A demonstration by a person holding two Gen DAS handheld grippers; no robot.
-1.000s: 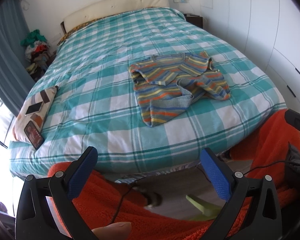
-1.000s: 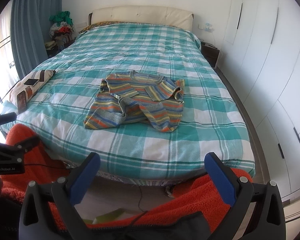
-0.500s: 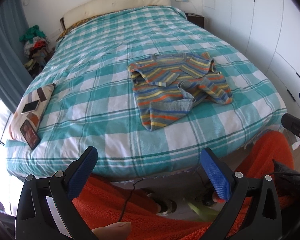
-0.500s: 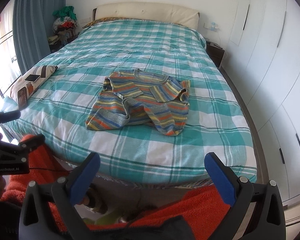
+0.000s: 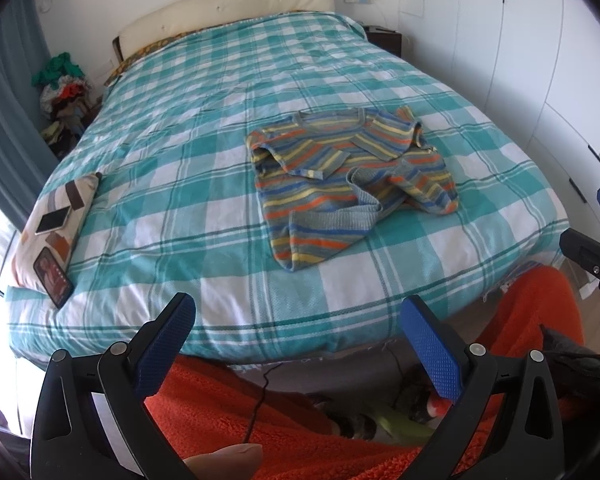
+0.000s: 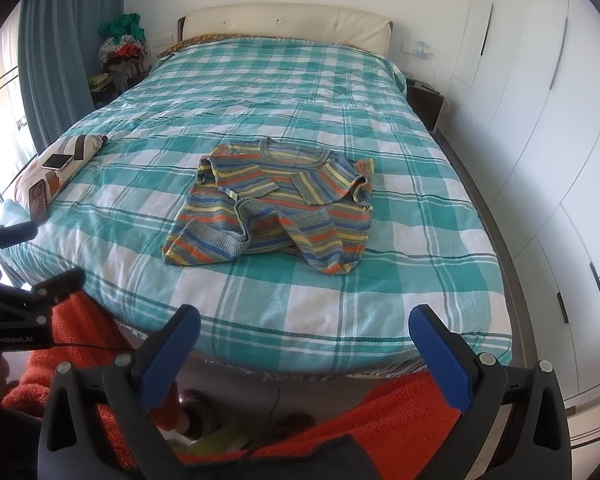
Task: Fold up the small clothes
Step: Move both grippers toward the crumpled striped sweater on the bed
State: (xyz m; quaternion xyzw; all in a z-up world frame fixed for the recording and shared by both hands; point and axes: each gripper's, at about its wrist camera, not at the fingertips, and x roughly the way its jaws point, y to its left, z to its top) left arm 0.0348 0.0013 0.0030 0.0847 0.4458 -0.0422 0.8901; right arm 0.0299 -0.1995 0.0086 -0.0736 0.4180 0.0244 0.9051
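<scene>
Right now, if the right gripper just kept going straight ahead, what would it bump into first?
Probably the checked bedspread at the bed's near edge. The open right gripper points there, short of the striped sweater, though depth is hard to judge.

Striped sweater (image 6: 272,208): knitted cloth, ribbed hem and cuffs, matt. Checked bedspread (image 6: 300,92) is woven cotton-like cloth with a fine textured weave; headboard (image 6: 288,24) looks like smooth cream leather or vinyl, tufted. Both tongs, left (image 5: 300,346) and right (image 6: 306,354): matt black plastic with blue dimpled pads (image 6: 440,356) and bright metal pins; wardrobe doors (image 6: 540,100) smooth white.
</scene>
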